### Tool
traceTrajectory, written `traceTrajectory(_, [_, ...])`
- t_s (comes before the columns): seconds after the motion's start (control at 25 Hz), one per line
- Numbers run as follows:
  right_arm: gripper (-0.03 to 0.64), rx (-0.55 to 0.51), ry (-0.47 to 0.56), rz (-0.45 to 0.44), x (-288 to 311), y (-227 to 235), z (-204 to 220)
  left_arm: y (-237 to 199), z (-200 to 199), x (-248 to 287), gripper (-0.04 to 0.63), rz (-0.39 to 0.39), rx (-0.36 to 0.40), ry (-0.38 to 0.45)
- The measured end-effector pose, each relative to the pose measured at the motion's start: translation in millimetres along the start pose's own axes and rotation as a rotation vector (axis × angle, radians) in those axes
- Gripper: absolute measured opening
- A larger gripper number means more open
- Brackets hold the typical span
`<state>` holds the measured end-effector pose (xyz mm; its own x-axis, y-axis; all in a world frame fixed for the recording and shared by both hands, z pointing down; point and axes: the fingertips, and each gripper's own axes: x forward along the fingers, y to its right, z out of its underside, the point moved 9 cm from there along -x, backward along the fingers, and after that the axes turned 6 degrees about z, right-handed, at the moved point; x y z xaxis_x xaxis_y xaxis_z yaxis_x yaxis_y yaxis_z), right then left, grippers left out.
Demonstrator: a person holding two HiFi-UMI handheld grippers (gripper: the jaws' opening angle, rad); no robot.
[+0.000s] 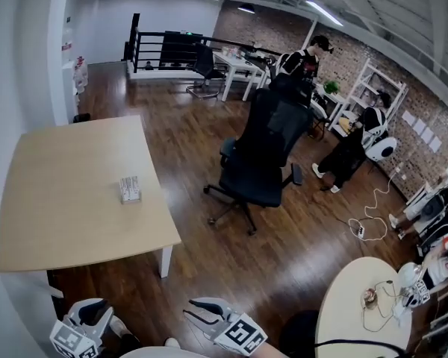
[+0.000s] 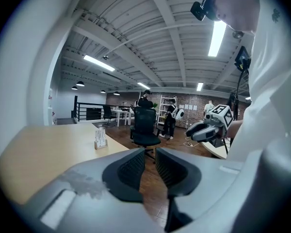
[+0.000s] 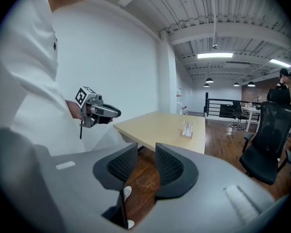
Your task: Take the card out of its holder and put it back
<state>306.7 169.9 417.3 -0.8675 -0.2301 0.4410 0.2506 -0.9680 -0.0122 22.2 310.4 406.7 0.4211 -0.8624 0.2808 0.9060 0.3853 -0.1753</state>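
The card holder stands left of centre on the table, its card seemingly inside, though it is too small to be sure. The left gripper and right gripper have their jaws slightly spread and empty. A pull with only 1 gripper could tip the loose holder

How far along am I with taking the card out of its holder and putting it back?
Nothing looks done yet. The card holder sits untouched on the table, apart from both claws. In hand: nothing; the left claw and right claw are open and empty. Left: reach it, pull the card, reinsert it.
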Motion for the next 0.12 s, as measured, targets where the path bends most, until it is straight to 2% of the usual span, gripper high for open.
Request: traceTrajectory(0.12, [0.121,-0.005,-0.001,-0.015,1.8,-3.2,-1.4,1.7,1.5,-5.9,0.074,-0.01,-0.001,-0.012])
